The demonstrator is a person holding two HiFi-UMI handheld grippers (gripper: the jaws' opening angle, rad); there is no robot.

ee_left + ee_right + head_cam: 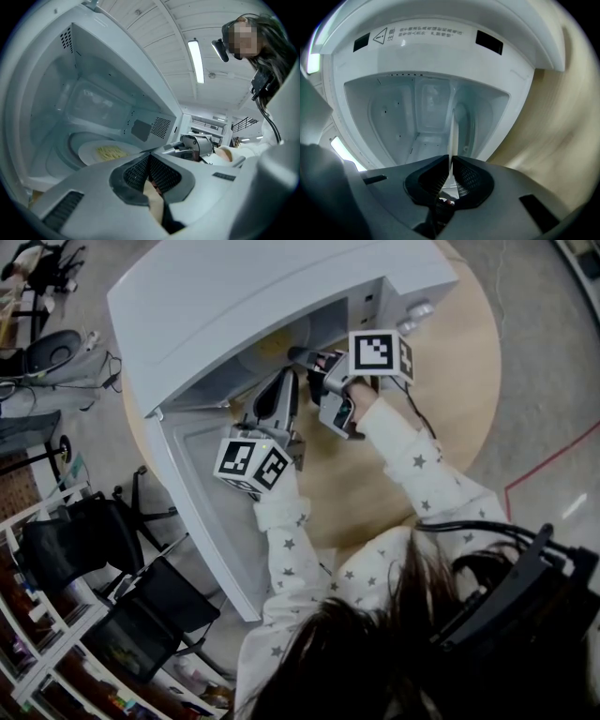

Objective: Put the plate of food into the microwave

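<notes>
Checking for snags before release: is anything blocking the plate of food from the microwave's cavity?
Nothing visible does. The door is swung open, and the plate of food is already inside the microwave, its rim pinched by the right gripper.

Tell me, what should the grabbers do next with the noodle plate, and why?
Probably open the jaws of the right gripper and let go. They are shut on the rim of the plate, and the left gripper view shows it, with the noodles on it, seemingly lying flat inside the microwave.
</notes>
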